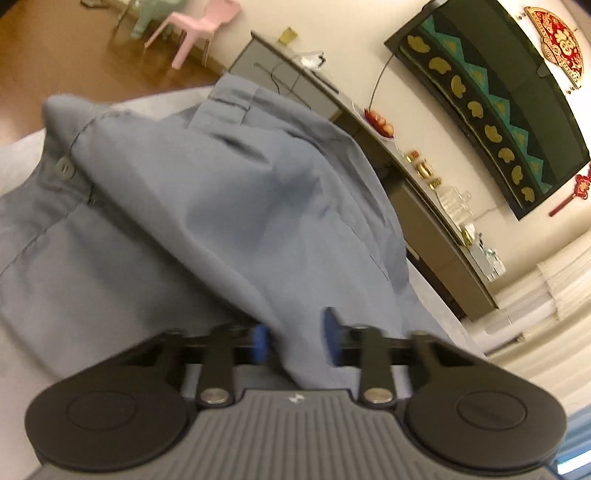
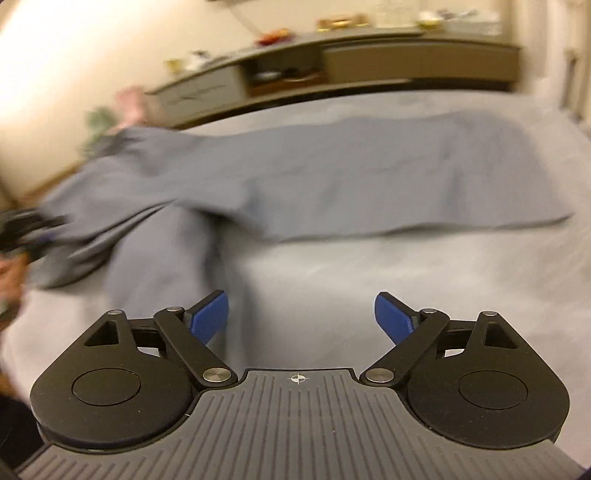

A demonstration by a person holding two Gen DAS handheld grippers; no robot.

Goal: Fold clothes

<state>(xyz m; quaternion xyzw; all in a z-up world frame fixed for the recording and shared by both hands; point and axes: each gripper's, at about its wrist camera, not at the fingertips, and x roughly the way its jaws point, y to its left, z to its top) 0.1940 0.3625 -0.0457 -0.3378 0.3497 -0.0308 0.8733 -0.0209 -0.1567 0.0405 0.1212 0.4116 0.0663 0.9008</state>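
Note:
Grey-blue trousers (image 1: 207, 206) with a waistband button (image 1: 66, 168) lie on a white bed sheet (image 1: 55, 354). A fold of them rises into my left gripper (image 1: 296, 340), whose blue pads are shut on the cloth. In the right wrist view the trousers (image 2: 369, 177) stretch across the bed, blurred, with one leg reaching far right. At that view's left edge the left gripper (image 2: 33, 236) holds the bunched end. My right gripper (image 2: 301, 317) hangs open over bare sheet (image 2: 369, 280), in front of the trouser leg, with nothing between its fingers.
A long low cabinet (image 1: 424, 221) with small items on top runs along the wall beyond the bed. A dark television (image 1: 498, 96) hangs above it. A pink chair (image 1: 199, 22) stands on the wooden floor (image 1: 55, 55). Curtains (image 1: 561, 280) hang at right.

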